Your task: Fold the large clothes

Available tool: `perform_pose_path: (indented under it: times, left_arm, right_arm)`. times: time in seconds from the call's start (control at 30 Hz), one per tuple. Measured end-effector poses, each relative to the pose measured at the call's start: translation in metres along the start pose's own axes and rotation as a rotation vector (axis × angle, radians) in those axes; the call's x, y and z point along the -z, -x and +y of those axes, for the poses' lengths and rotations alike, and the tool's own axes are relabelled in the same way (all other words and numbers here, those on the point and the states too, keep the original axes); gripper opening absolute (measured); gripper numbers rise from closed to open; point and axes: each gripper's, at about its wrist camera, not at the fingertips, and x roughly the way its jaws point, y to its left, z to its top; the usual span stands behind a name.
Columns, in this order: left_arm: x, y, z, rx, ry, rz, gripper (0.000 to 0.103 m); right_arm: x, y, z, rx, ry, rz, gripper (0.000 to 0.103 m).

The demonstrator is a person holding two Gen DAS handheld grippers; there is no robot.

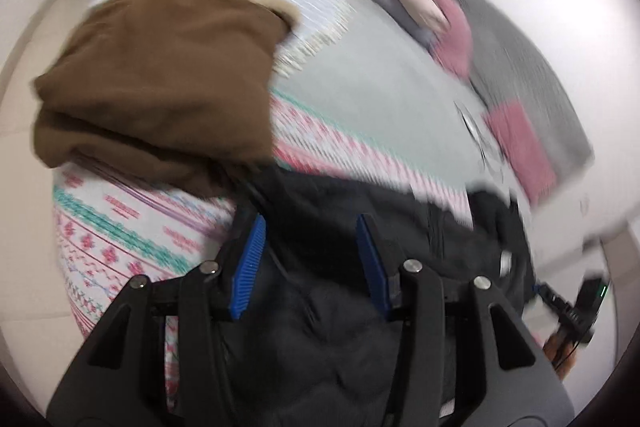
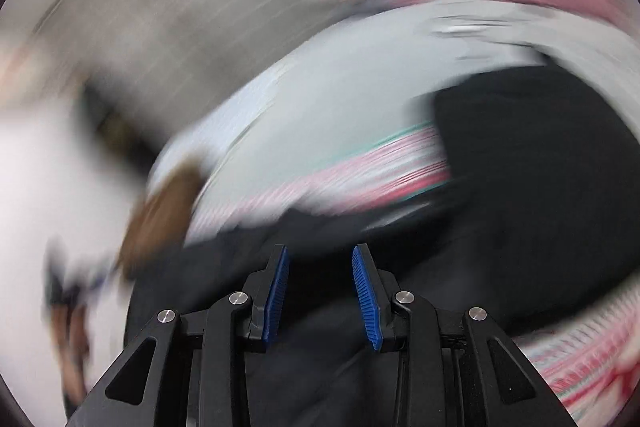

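A: Jacket position? Grippers?
B: Black jacket point(image 1: 344, 267) lies on the patterned bed point(image 1: 120, 227), under both. Left gripper point(image 1: 310, 223) and right gripper point(image 2: 320, 255) part open, pads clear, gripping nothing.

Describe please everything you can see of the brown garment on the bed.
The brown garment is soft, thick-looking cloth, plain brown with a pale fluffy trim at one edge. It lies folded into a rough bundle on the patterned bedcover, at its left part in the left wrist view. Its lower edge meets the dark jacket. No claw touches it.
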Motion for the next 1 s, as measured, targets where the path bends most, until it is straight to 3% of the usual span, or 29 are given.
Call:
perform_pose_path:
  times: [0.07, 0.13, 0.2, 0.27, 0.4, 0.5, 0.73, 0.87, 1.0]
  left_arm:
    - [0.008, -0.006, -0.006, 0.029, -0.030, 0.035, 0.048]
    - [0.011, -0.013, -0.011, 0.013, -0.047, 0.051, 0.049]
    - [0.011, -0.013, -0.010, -0.014, -0.025, 0.048, 0.048]
    - [0.010, -0.009, -0.004, 0.006, 0.000, 0.034, 0.048]
    - [0.009, -0.001, 0.005, 0.017, 0.029, -0.001, 0.049]
    - [0.010, -0.011, 0.008, -0.008, 0.031, 0.028, 0.049]
    - [0.016, -0.045, 0.001, -0.185, -0.033, 0.081, 0.049]
    - [0.016, -0.047, 0.003, -0.241, -0.016, 0.060, 0.049]
    - [0.019, -0.038, 0.014, -0.266, 0.008, 0.028, 0.049]
  right_arm:
    - [0.021, -0.020, 0.052, -0.136, 0.167, 0.099, 0.034]
    - [0.035, -0.051, 0.103, -0.173, 0.302, 0.168, 0.034]
    - [0.042, -0.084, 0.132, -0.126, 0.385, 0.216, 0.034]
    - [0.041, -0.112, 0.142, -0.047, 0.409, 0.227, 0.034]
    - [0.012, -0.143, 0.131, -0.005, 0.327, 0.186, 0.034]
    - [-0.008, -0.172, 0.117, 0.041, 0.255, 0.180, 0.035]
    - [-0.014, -0.251, 0.084, 0.160, 0.156, 0.317, 0.034]
    - [-0.014, -0.248, 0.090, 0.186, 0.155, 0.299, 0.035]
    - [-0.013, -0.193, 0.095, 0.188, 0.170, 0.221, 0.038]
